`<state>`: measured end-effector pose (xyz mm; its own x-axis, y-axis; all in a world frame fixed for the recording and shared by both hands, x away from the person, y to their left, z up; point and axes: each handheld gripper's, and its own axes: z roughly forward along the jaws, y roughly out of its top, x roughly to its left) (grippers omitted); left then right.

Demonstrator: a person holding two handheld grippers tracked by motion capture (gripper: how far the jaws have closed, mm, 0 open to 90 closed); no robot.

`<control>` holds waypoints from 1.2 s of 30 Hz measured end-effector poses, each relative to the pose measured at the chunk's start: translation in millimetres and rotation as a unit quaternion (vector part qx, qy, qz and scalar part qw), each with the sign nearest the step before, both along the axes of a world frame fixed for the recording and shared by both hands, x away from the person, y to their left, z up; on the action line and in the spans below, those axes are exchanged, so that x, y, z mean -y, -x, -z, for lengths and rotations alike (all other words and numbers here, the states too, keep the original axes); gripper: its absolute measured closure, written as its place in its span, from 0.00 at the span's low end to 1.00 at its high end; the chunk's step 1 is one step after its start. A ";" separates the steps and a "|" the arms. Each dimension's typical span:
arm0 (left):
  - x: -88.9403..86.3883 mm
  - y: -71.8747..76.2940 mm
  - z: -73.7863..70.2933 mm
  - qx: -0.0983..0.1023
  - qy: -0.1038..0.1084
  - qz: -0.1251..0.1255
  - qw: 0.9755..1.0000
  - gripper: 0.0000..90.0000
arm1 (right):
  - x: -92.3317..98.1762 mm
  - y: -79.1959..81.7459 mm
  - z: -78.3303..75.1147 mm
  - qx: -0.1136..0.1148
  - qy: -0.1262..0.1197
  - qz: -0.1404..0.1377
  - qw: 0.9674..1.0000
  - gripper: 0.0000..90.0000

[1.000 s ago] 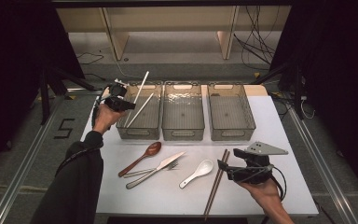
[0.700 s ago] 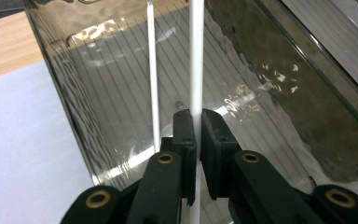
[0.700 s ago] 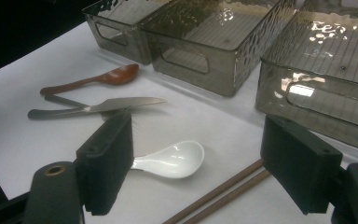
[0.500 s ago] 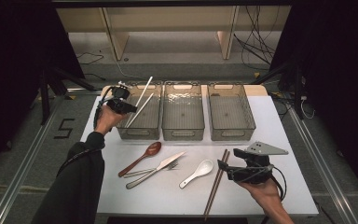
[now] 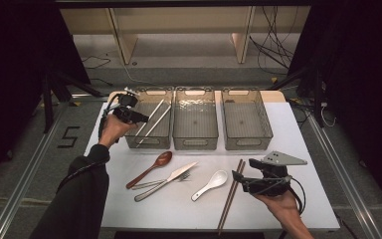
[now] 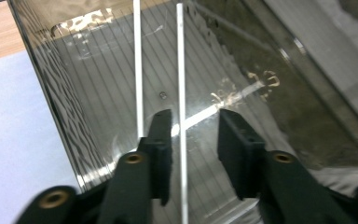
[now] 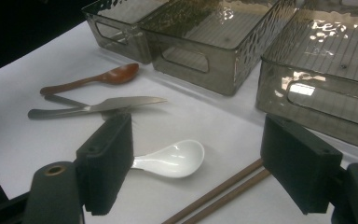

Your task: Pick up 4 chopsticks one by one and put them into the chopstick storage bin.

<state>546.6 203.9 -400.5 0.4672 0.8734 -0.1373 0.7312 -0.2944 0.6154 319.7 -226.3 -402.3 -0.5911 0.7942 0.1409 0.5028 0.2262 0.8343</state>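
Two white chopsticks [image 5: 154,122] lie slanted in the left smoky plastic bin [image 5: 151,142]. My left gripper [image 5: 139,118] hangs at that bin's left rim. Its jaws have just been opening. In the left gripper view one white chopstick [image 6: 181,70] runs loose through the gap of my left gripper [image 6: 193,126], and the other [image 6: 138,70] lies just outside the left jaw. My right gripper [image 5: 238,180] is open at the front right, beside a pair of brown chopsticks [image 5: 230,199]. The right gripper [image 7: 198,168] frames a white spoon [image 7: 172,158] and grips nothing.
Middle bin [image 5: 195,137] and right bin [image 5: 246,137] stand beside the left one at the back of the white table [image 5: 298,149]. A brown spoon [image 5: 151,168], a knife [image 5: 166,180] and a fork [image 5: 179,178] lie at front centre, left of the white spoon [image 5: 210,184].
The white chopsticks, held tilted up over the left bin before, now lie down inside it. The left jaws have parted and let them go. The right hand has kept still.
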 end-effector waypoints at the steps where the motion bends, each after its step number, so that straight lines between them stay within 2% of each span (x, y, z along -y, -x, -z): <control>1: -1.1 2.6 -1.7 0.000 0.009 -0.002 1.000 0.64 | 0.0 0.0 0.0 0.000 0.000 0.000 1.000 0.29; 4: -3.4 12.1 -8.2 0.004 0.014 0.005 1.000 0.55 | -0.4 -0.3 0.4 -0.004 0.002 -0.001 1.000 0.29; 8: -8.5 27.2 -17.6 0.012 0.048 0.009 0.999 0.47 | -0.5 -0.4 0.5 -0.004 0.003 0.001 1.000 0.29; 14: -10.2 55.0 -25.2 0.022 0.072 0.028 0.997 0.39 | -0.8 -1.6 2.4 -0.010 0.016 0.008 1.000 0.29; 17: -10.8 70.8 -27.2 0.024 0.065 0.039 0.997 0.36 | -1.4 -2.1 3.7 -0.016 0.030 0.017 0.999 0.29; 24: -11.4 102.0 -31.2 0.036 0.079 0.054 0.995 0.32 | -2.3 -6.4 9.9 -0.042 0.065 0.036 0.996 0.30; 27: -8.4 112.5 -30.4 0.045 0.075 0.059 0.994 0.31 | -3.6 -8.0 12.8 -0.056 0.076 0.040 0.995 0.30; 32: -3.3 128.5 -22.3 0.047 0.068 0.070 0.994 0.29 | -9.0 -10.4 19.6 -0.081 0.104 0.039 0.991 0.30; 36: -2.5 139.8 -15.9 0.053 0.073 0.067 0.994 0.29 | -16.5 -12.2 25.7 -0.101 0.130 0.031 0.986 0.30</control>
